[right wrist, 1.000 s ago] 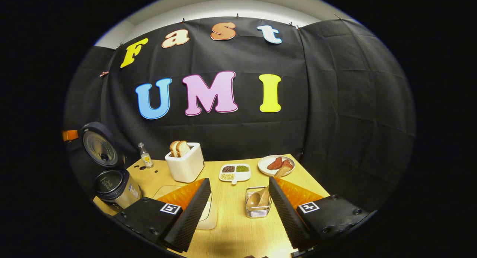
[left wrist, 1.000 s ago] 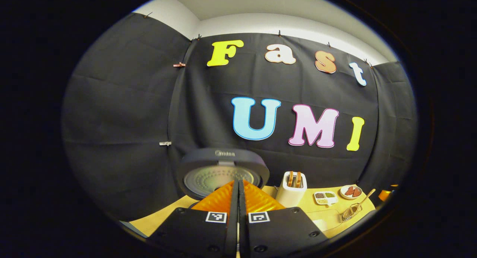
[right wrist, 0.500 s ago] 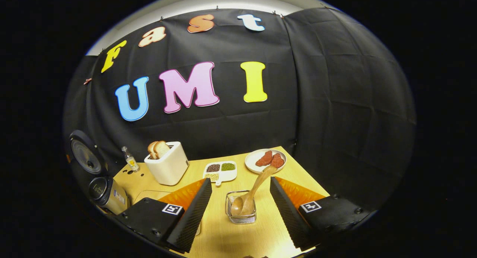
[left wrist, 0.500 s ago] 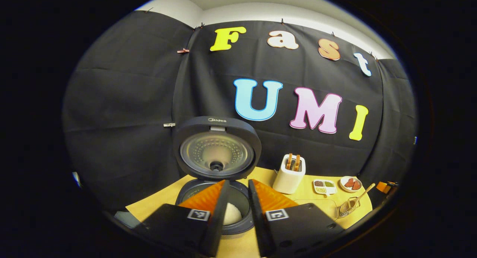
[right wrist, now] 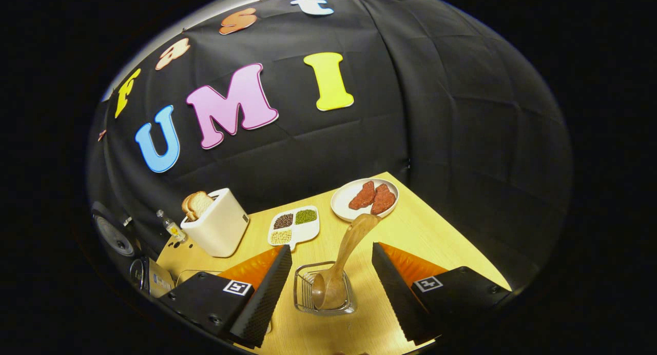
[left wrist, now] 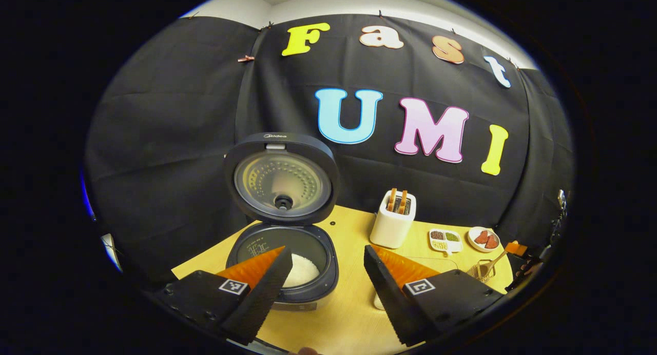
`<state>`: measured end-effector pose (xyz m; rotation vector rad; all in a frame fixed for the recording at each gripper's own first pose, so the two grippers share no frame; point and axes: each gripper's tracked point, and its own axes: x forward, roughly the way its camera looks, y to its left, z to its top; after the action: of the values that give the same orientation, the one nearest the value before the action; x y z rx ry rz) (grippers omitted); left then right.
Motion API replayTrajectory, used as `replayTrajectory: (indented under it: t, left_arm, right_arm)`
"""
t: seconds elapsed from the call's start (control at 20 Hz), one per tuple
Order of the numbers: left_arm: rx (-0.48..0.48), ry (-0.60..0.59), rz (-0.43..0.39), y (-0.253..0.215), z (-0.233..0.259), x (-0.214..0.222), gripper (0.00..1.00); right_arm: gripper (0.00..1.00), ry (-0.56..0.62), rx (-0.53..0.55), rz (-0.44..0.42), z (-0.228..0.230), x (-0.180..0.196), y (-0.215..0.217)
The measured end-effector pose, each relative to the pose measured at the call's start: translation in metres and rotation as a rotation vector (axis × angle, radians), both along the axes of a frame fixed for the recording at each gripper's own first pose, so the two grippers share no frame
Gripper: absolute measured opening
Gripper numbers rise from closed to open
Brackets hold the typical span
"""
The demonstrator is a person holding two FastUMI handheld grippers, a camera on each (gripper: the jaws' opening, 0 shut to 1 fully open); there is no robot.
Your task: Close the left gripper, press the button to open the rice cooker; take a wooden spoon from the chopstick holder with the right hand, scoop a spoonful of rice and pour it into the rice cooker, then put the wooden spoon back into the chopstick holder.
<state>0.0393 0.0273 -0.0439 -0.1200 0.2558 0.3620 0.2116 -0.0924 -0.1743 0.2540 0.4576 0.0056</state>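
The dark rice cooker (left wrist: 281, 273) stands with its lid (left wrist: 281, 178) raised upright, and white rice (left wrist: 303, 269) lies in its pot. My left gripper (left wrist: 327, 255) hovers open just in front of the cooker, holding nothing. A wooden spoon (right wrist: 341, 260) leans in the wire chopstick holder (right wrist: 323, 293), bowl end down and handle pointing toward the plate. My right gripper (right wrist: 331, 250) is open, with a finger on either side of the holder and spoon, not touching them. The holder (left wrist: 481, 270) also sits far right in the left gripper view.
On the wooden table (right wrist: 410, 232) stand a white toaster (right wrist: 215, 229) with bread, a divided dish of grains (right wrist: 293, 225), a plate of meat (right wrist: 364, 198) and a small bottle (right wrist: 172, 227). The open cooker (right wrist: 115, 234) is at the far left edge.
My left gripper went from shut to open and drew back from the cooker, whose lid stands up. My right gripper closed in over the holder, which now lies between its fingers.
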Motion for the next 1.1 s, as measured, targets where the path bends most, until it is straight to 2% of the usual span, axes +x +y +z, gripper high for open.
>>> replayTrajectory:
  t: [0.45,0.6,0.65,0.7,0.75,0.8,0.9,1.1]
  left_arm:
    - [-0.038,0.101,0.038,-0.042,-0.04,-0.021,0.95]
    - [-0.048,0.121,0.037,-0.056,-0.049,-0.021,0.95]
    - [-0.048,0.127,0.033,-0.061,-0.053,-0.022,0.95]
    - [-0.046,0.131,0.029,-0.065,-0.054,-0.023,0.95]
    - [-0.044,0.134,0.025,-0.069,-0.056,-0.021,0.95]
    - [-0.045,0.136,0.021,-0.072,-0.058,-0.021,0.95]
    - [-0.052,0.142,0.008,-0.08,-0.063,-0.02,0.95]
    - [-0.064,0.135,-0.01,-0.087,-0.066,-0.019,0.95]
  right_arm:
    - [0.98,0.126,0.181,-0.063,-0.049,0.046,-0.007]
    - [0.94,0.17,0.236,-0.07,-0.061,0.053,-0.003]
    - [0.71,0.169,0.254,-0.069,-0.061,0.055,-0.001]
    - [0.72,0.168,0.265,-0.073,-0.061,0.057,0.001]
    - [0.61,0.169,0.271,-0.079,-0.06,0.058,0.0]
    - [0.34,0.172,0.287,-0.075,-0.058,0.059,0.003]
    - [0.23,0.209,0.3,-0.08,-0.053,0.048,0.003]
    - [0.19,0.232,0.331,-0.08,-0.055,0.047,0.003]
